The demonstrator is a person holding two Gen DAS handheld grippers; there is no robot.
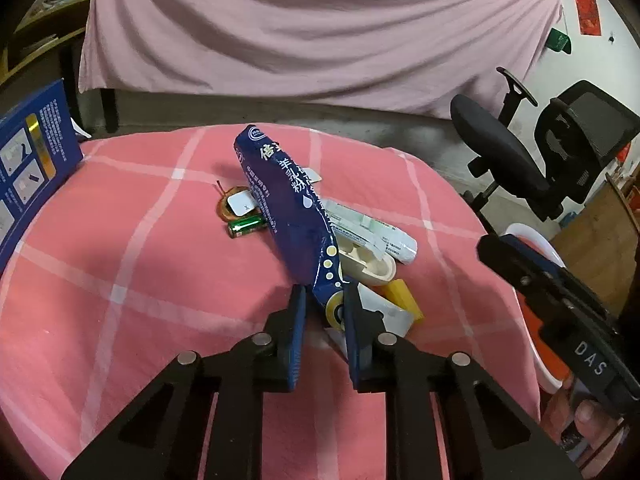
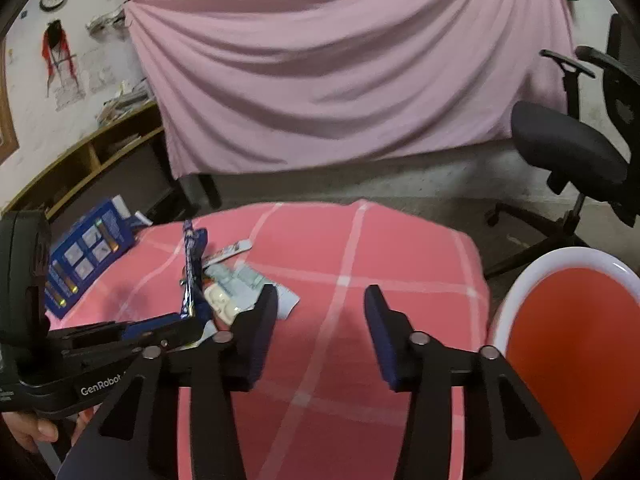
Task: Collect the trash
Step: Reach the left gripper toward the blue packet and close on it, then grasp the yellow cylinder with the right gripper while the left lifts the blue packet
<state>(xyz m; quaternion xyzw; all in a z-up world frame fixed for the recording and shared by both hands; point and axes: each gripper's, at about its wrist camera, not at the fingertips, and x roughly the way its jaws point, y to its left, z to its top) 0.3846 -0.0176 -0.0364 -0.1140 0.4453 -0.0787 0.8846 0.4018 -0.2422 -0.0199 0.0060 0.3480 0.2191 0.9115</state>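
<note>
A long dark blue wrapper (image 1: 288,204) with white print stands up off the pink checked tablecloth (image 1: 120,260). Its near end is pinched in my left gripper (image 1: 324,296), which is shut on it. From the right wrist view the same wrapper (image 2: 191,268) rises edge-on above the left gripper (image 2: 176,326). Under and behind it lie a green battery (image 1: 246,226), a cream earbud case (image 1: 370,268), white packets (image 1: 376,232) and a yellow piece (image 1: 402,294). My right gripper (image 2: 320,298) hovers over bare cloth, open, nothing between its fingers.
A white-rimmed bin (image 2: 560,254) with an orange inside stands off the table's right edge. A blue box (image 1: 28,168) leans at the table's left. An office chair (image 2: 580,148) stands at the back right, before a pink hanging sheet (image 2: 340,60).
</note>
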